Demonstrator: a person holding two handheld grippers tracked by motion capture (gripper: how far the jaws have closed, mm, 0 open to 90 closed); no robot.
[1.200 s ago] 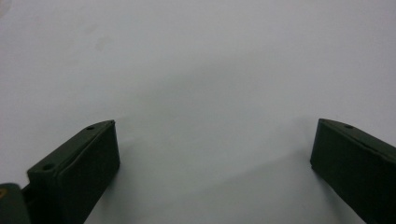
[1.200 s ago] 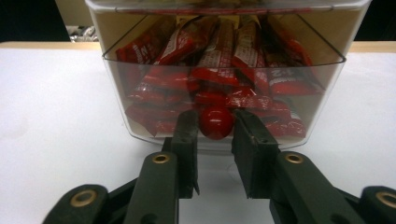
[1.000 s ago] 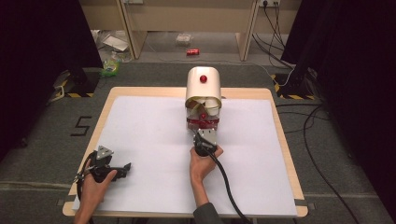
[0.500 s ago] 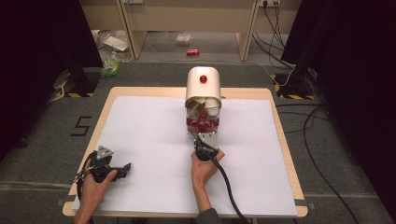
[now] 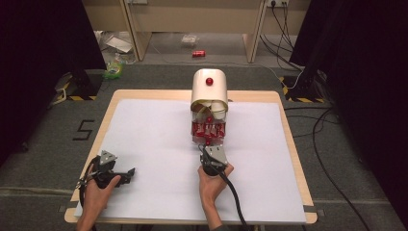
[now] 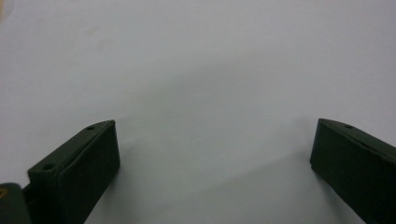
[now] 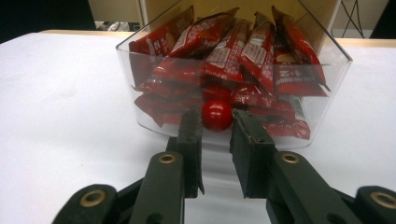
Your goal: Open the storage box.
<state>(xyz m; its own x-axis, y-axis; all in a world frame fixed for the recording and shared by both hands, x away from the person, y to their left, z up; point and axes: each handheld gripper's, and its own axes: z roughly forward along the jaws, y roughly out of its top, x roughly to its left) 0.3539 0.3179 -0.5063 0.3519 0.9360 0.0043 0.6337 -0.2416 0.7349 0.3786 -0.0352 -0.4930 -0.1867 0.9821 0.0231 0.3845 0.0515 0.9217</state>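
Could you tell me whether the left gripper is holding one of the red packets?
No, the left gripper has its jaws wide apart over bare white table cover, with nothing between them.

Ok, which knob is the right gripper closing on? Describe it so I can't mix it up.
Find the cream dispenser mid-table, then the clear drawer of red packets at its front. The small red ball knob sits low on the drawer's front wall, between the right gripper jaws; a second red knob sits on the cream housing.

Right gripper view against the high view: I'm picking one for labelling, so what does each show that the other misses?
Right gripper view: the fingers flanking the drawer's red knob, nearly touching, and print on the red packets.
High view: the left gripper at the table's near left, the cream lid, a can on the floor.
Both: the clear drawer pulled out on the white sheet.
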